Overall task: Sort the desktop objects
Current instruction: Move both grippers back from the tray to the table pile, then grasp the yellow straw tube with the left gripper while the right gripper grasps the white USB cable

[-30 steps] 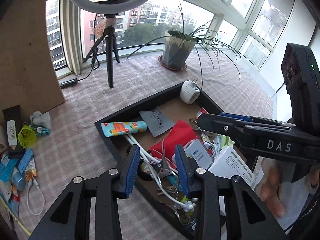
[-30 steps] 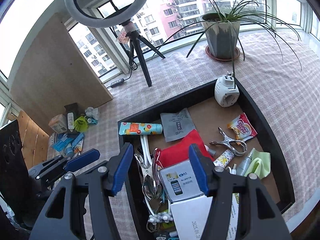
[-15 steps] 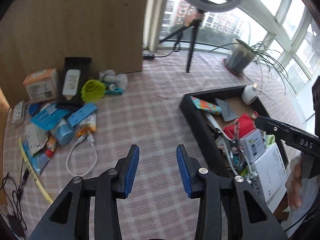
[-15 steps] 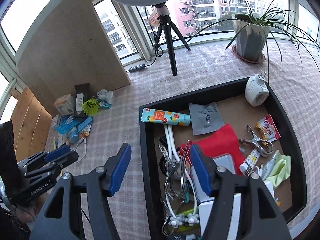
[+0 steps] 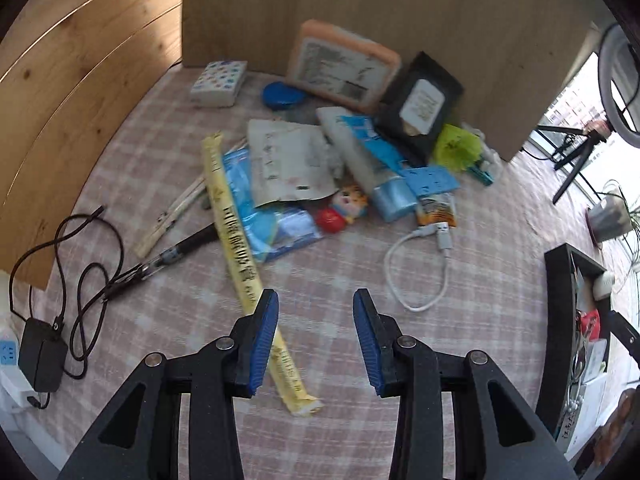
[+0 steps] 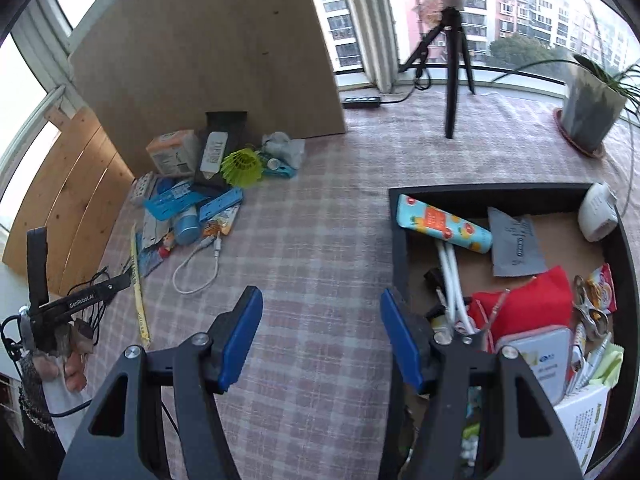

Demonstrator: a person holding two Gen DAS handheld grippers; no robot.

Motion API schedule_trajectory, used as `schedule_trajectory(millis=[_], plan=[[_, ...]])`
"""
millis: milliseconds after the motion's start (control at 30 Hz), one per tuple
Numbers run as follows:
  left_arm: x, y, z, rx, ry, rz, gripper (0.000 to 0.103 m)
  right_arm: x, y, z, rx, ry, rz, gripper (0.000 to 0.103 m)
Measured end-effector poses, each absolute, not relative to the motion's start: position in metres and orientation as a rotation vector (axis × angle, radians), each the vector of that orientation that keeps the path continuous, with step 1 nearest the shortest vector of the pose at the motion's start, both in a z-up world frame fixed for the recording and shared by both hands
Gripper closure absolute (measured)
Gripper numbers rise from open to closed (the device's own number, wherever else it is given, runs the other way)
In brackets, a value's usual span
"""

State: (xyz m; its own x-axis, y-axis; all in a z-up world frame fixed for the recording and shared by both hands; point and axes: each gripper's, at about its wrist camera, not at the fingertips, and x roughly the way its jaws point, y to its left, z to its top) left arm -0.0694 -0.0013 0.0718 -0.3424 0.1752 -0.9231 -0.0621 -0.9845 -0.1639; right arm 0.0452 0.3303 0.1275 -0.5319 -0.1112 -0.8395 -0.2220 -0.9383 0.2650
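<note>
swinging away from the black tray (image 6: pixel 400 240), the left gripper (image 5: pixel 316 336) is now facing the loose clutter by the wooden board, jaws spread and empty. going left to right: a black charger cable (image 5: pixel 80 280), a long yellow packet (image 5: pixel 236 256) running under its left finger, a white usb cable (image 5: pixel 420 272) lying clear. the cable is looking the easier pick. the right gripper (image 6: pixel 320 336), also gaping and empty, is hovering at the tray's left wall.

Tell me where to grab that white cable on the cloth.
Probably the loop's bare curved run, from above, jaws across the cord. The white cable lies flat in an open loop; its plugs sit against the orange packet, so the left gripper has more room there.
</note>
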Motion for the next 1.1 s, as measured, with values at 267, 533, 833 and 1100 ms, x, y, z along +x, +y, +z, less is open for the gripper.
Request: schedule_trajectory(millis=[267, 533, 833, 1100], plan=[[-0.075, -0.032, 0.048, -1.806, -0.307, 2.432, 0.066, -0.015, 0.233, 0.111, -1.75, 0.271, 2.805, 0.043], [-0.084, -0.029, 0.028, -1.852, -0.401, 2.446, 0.059, -0.064, 0.165, 0.062, -1.943, 0.107, 2.783, 0.043], [-0.089, -0.021, 0.012, -1.881, -0.371, 2.475, 0.061, -0.089, 0.133, 0.04, -1.98, -0.086, 2.765, 0.043], [-0.087, -0.02, 0.008, -1.875, -0.342, 2.512, 0.084, -0.095, 0.113, 0.024, -1.941, -0.323, 2.758, 0.051]])
